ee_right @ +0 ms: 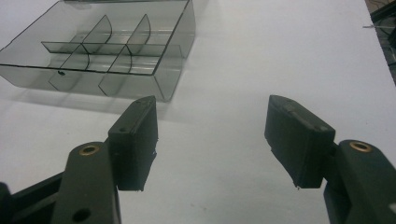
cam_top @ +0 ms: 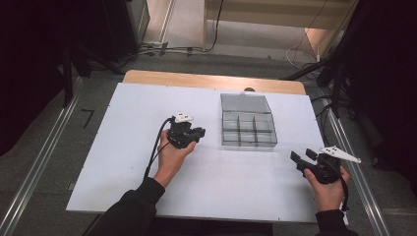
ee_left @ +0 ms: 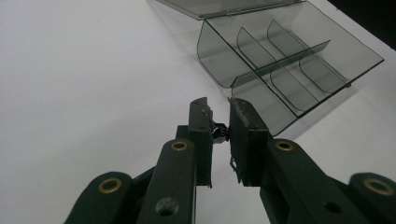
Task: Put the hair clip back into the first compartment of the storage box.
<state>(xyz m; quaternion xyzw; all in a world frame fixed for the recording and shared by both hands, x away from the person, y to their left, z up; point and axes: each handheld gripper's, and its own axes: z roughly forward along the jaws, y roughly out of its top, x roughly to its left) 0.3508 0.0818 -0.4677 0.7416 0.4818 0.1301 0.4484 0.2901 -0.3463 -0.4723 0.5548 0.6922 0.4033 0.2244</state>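
The compartment box (cam_top: 248, 129) looks like smoky, see-through plastic, smooth and glossy, with thin curved dividers of the same stuff. Behind the box, a strip of pale, bare wood (cam_top: 211, 80) edges the bench (cam_top: 128, 147), whose top is a matt white, smooth sheet. Beside the box, the left claw (ee_left: 218, 114) is matt black plastic with scuffed, chipped pad tips and brass-coloured rivets. The right claw (ee_right: 210, 128) has the same dull black finish.

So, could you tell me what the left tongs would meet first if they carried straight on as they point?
Probably the near corner of the clear compartment box; the left tongs aim at it across bare white table.
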